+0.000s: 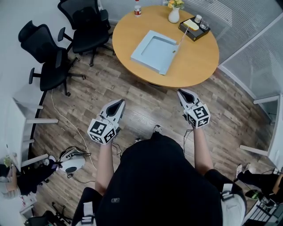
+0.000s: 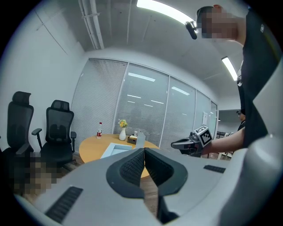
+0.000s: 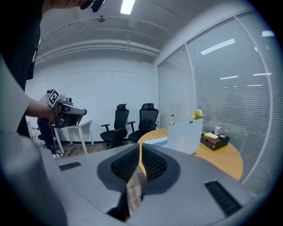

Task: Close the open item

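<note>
Black clothing, nearest: your torso (image 1: 163, 176), seen from above, with both forearms reaching forward over the wood floor (image 1: 141, 101).

Left tongs (image 1: 120, 102): shut, the ribbed pads meeting, nothing between them.

Right tongs (image 1: 181, 92): likewise closed and empty, with only a sliver of floor showing below the tips.

Both tongs point toward the round wooden surface (image 1: 194, 66) and stop short of its near edge. Neither touches anything.

Laptop (image 1: 154, 52): the task's thing, pale and open. It lies near the middle of the surface, a little toward your left. Its lid stands up along the right side of the base.

Beyond the laptop, along the far edge, from left to right:
- a bottle (image 1: 137, 9)
- a white vase (image 1: 174, 16) with yellow flowers
- a dark tray (image 1: 194, 28) holding small items

Two black chairs (image 1: 84, 26) stand on the floor left of the surface. Glass walls with blinds (image 1: 247, 26) close the room on the right.
</note>
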